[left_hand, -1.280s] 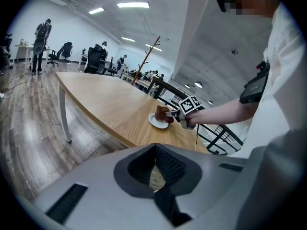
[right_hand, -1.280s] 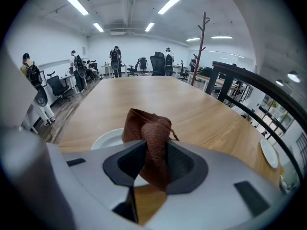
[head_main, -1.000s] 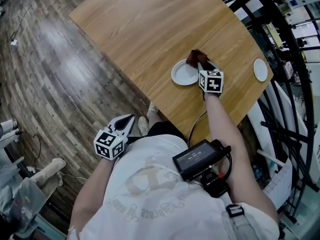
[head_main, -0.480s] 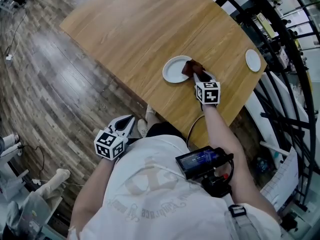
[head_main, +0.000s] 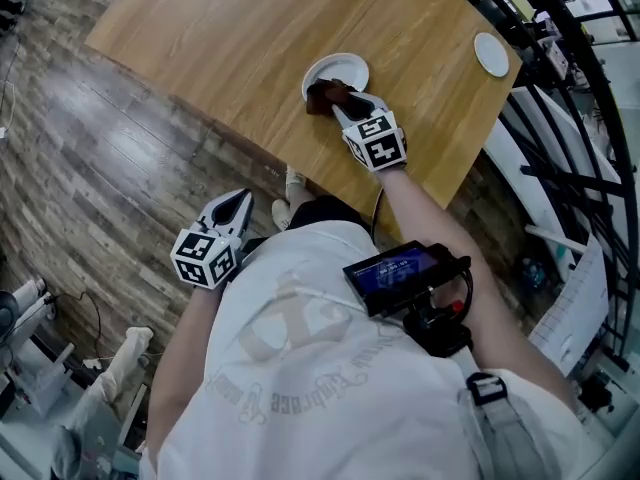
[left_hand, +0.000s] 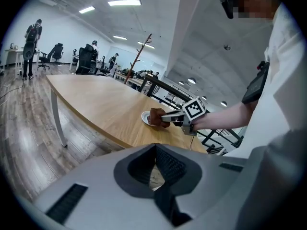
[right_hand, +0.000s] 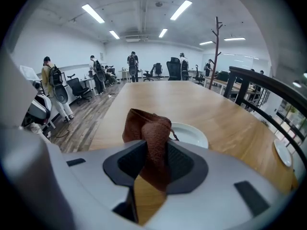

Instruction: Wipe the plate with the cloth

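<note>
Gripping the brown cloth [head_main: 320, 96] tightly, the right gripper [head_main: 340, 103] is holding it at the near rim of the white plate [head_main: 347, 66], which is likely risking a slide across the table [head_main: 230, 28] while the left gripper [head_main: 235, 208], closed and empty, is hanging well apart.

Pinching a cloth [head_main: 322, 96] between the jaws of the right gripper [head_main: 338, 98], over the near left rim of a plate [head_main: 345, 66]. Showing that plate on a table [head_main: 220, 28], close to the front edge. Showing a second plate [head_main: 491, 54] well apart, at the table's right end, near a railing [head_main: 560, 108]. Hanging the left gripper [head_main: 240, 200] off the table, before its front edge and left of the right gripper, above the floor [head_main: 90, 188]. Carrying a screen [head_main: 395, 273] at the chest, behind the right forearm. Placing people [right_hand: 133, 63] and chairs [right_hand: 172, 67] beyond the table's far end, with a coat stand [right_hand: 217, 51] to the right of it.
</note>
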The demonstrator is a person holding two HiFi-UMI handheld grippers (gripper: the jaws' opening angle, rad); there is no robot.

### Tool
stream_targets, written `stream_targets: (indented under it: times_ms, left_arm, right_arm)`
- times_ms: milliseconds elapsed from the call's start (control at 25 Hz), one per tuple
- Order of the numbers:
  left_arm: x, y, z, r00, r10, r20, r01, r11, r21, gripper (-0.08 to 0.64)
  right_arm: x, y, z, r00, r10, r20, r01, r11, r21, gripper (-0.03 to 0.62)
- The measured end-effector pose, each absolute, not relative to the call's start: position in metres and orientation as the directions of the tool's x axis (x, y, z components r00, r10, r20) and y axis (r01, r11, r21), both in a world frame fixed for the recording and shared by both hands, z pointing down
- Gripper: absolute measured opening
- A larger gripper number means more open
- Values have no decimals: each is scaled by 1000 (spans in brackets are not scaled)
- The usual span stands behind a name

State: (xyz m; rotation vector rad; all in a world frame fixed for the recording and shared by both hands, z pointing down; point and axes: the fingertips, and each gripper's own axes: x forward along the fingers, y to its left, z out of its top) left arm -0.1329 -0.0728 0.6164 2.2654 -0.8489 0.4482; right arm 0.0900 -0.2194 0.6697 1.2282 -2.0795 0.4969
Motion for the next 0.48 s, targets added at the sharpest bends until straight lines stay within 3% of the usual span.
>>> stream_targets:
  times_ms: [480]
  left_arm:
    - [-133,-84,607,738,-479,475,-672,-587,452,12]
  right_arm:
    - [70,-206,625,-460,-666,587,-853,515,-85,123]
